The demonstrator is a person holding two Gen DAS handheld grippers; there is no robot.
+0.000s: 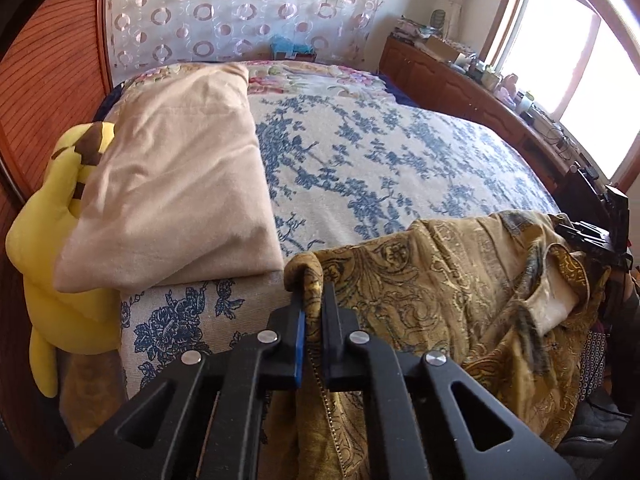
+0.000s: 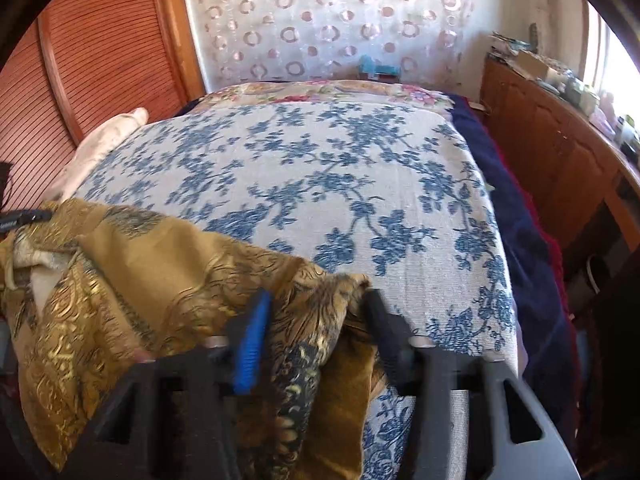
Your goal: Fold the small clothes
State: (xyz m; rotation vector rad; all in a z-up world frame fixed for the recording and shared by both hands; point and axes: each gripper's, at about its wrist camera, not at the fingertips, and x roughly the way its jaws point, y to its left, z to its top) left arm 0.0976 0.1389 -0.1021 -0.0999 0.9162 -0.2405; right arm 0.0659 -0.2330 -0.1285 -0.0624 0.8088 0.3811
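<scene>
A gold-brown patterned garment (image 1: 440,280) lies crumpled over the near edge of a bed with a blue-flowered cover (image 1: 380,160). Its pale lining shows at the collar. My left gripper (image 1: 312,286) is shut on a rolled corner of the garment, and the cloth hangs down between its fingers. In the right wrist view the same garment (image 2: 140,280) spreads to the left. My right gripper (image 2: 318,300) holds a thick bunch of the garment's edge, which fills the gap from the blue pad (image 2: 252,340) to the black finger (image 2: 384,320). That view is blurred.
A beige folded cloth or pillow (image 1: 172,184) lies on the bed's left side, with a yellow plush toy (image 1: 52,240) beside it. A wooden cabinet (image 1: 460,84) with clutter on top runs along the right under a window. A dark blue blanket (image 2: 516,216) hangs at the bed's right edge.
</scene>
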